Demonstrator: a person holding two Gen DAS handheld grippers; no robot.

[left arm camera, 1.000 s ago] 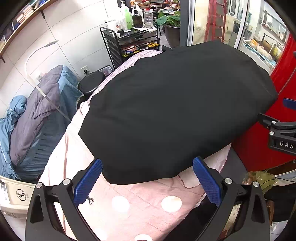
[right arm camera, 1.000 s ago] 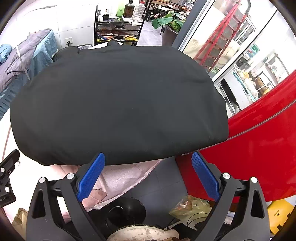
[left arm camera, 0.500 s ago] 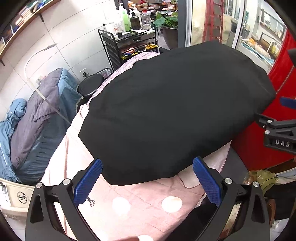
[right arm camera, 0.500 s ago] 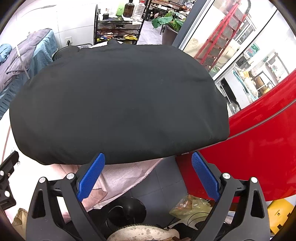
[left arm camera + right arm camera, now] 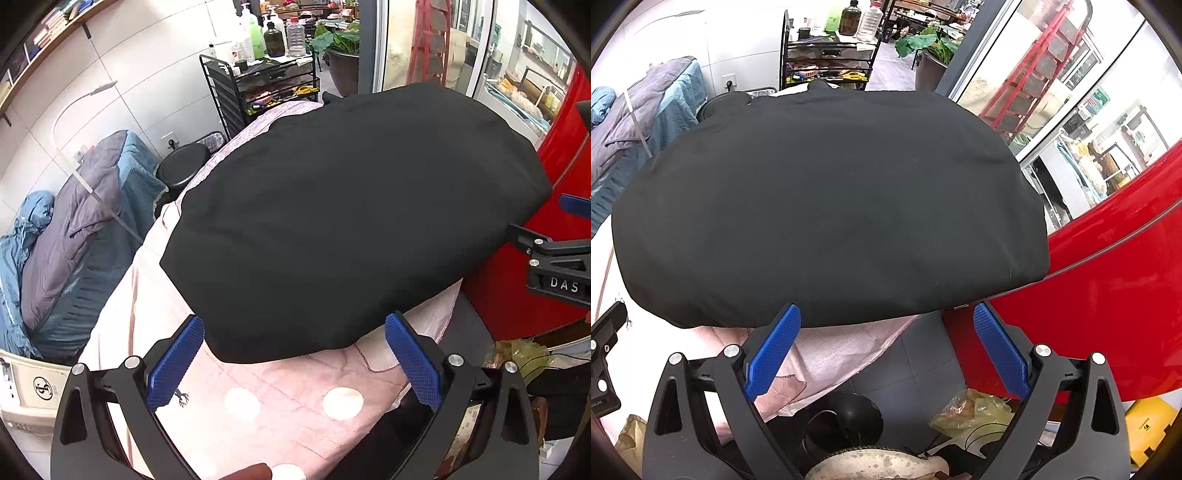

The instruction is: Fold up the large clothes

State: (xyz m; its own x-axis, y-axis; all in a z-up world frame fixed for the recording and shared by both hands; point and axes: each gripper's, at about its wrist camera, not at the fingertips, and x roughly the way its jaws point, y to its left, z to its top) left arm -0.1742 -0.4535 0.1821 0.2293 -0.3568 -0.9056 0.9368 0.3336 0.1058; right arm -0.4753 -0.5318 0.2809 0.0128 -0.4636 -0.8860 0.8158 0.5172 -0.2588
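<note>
Change: since a second ago the left tongs (image 5: 293,363) sit slightly lower and nearer the table's close edge, so more pink cloth (image 5: 288,398) shows between their blue pads; the right tongs (image 5: 886,352) barely shift, and the black garment (image 5: 354,221) lies as it did.
Left tongs: spread wide, holding nothing; the garment's near left corner lies just ahead of them, between the pads but untouched.
Right tongs: also spread wide and empty; the garment's near hem (image 5: 871,314) runs just beyond the pad tips, its right corner ahead of the right pad.
Garment: folded flat into a broad dark slab on the pink cloth, stretching away from both tongs; its far end is too dark to read.
Stage: judging by the flat stack and empty tongs, a fold is finished and the near hem is likely next.
Risk, layers: the hem looks like several stacked layers; a shallow bite could lift only the top one and undo the fold.
Risk, cloth: a low bite could pinch the pink cloth too and drag it off the table.
Risk, overhang: beyond the right tongs the garment reaches the table edge beside a red panel (image 5: 1108,295); an uneven pull could slide it off.
</note>
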